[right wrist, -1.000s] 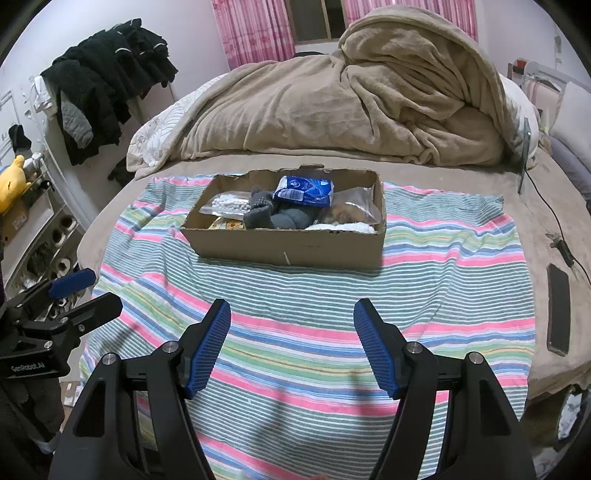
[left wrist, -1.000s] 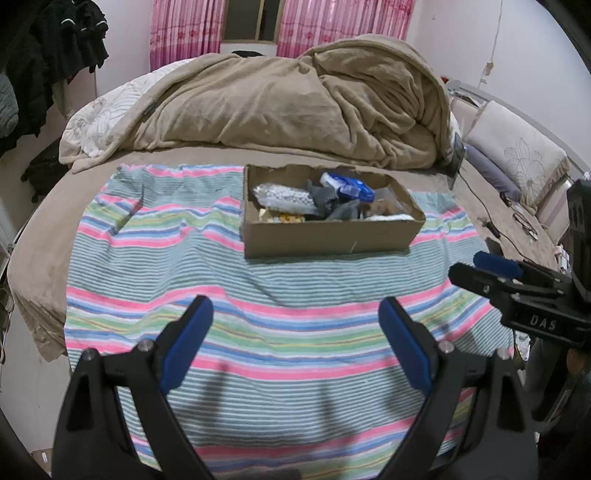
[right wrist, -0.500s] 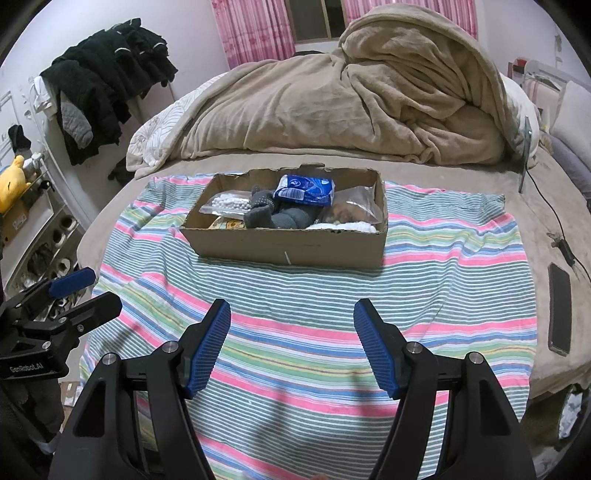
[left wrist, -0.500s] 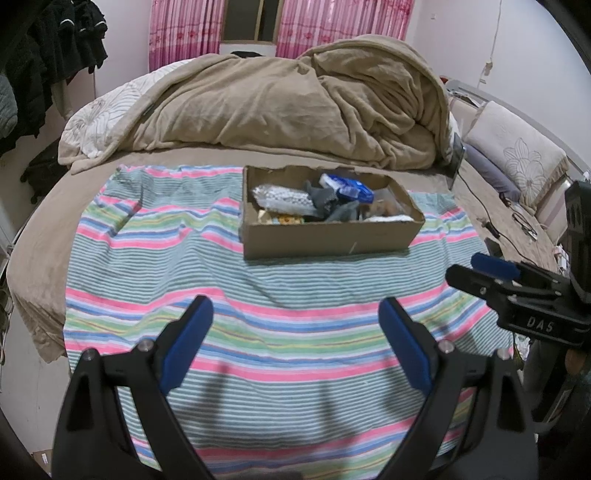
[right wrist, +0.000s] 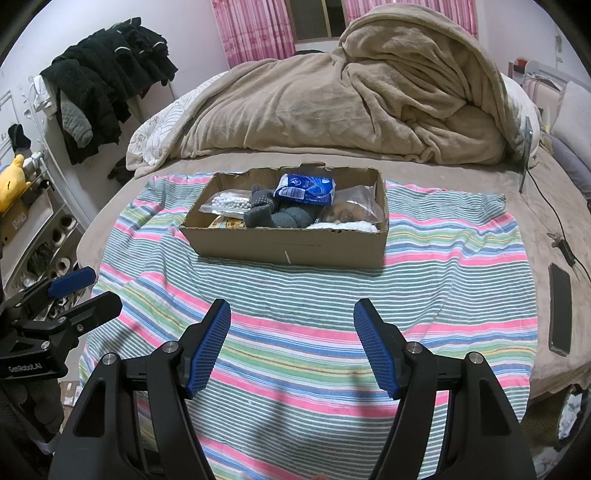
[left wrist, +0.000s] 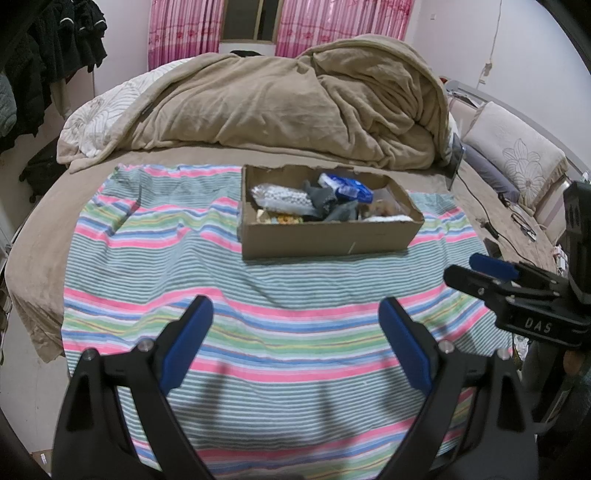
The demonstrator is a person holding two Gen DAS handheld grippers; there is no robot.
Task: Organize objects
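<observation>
A cardboard box (right wrist: 288, 236) is seen at twelve o'clock on the striped cloth (right wrist: 332, 295), well apart from both grippers. It is filled with a blue packet (right wrist: 306, 189), grey socks (right wrist: 280, 216) and a bead bag (right wrist: 229, 202). The left gripper (left wrist: 295, 325) and right gripper (right wrist: 291, 325) are held spread wide, with nothing grasped.

A wide bed (right wrist: 480, 206) in a tan sheet fills the room, with a rumpled tan blanket (right wrist: 351, 99) heaped at its far side and a striped cloth (right wrist: 295, 295) spread over the near half. Behind it, pink curtains (left wrist: 181, 33) flank a dark window (left wrist: 243, 18) in a pale wall (left wrist: 461, 33). Black clothes (right wrist: 107, 81) hang at the left above a rack (right wrist: 40, 221) bearing a yellow plush toy (right wrist: 11, 181); floral pillows (left wrist: 513, 155) lean at the right.
</observation>
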